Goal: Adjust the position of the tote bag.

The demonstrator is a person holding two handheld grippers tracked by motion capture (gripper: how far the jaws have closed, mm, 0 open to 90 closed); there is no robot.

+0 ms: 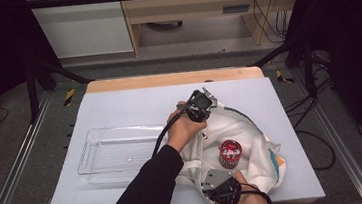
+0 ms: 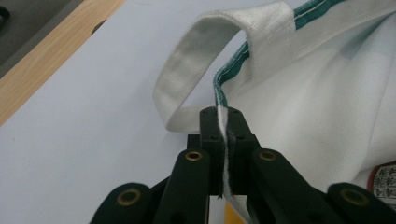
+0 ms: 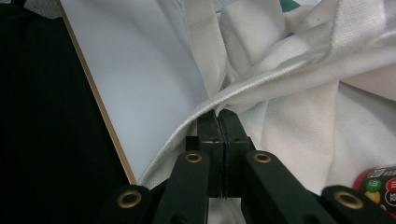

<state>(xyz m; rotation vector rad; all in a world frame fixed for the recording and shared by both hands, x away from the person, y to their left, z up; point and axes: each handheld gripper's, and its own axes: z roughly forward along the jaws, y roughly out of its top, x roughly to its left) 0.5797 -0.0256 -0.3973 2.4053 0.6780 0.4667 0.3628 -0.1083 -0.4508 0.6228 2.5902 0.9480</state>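
A white cloth bag [image 1: 253, 145] with green trim lies open at the table's right half, with a red-topped can [image 1: 229, 153] standing inside it. My left gripper [image 1: 208, 105] is at the bag's far rim and is shut on the rim's green-trimmed edge [image 2: 222, 116], beside a white strap loop [image 2: 187, 79]. My right gripper [image 1: 207, 179] is at the near rim, shut on a fold of the bag's edge [image 3: 219, 105]. The can's red lid [image 3: 380, 186] peeks in at the lower right of the right gripper view.
A clear plastic tray [image 1: 116, 151] sits left of the bag on the pale table cover [image 1: 134, 104]. The wooden table edge [image 1: 167, 79] runs along the far side. Black frame bars and cables surround the table.
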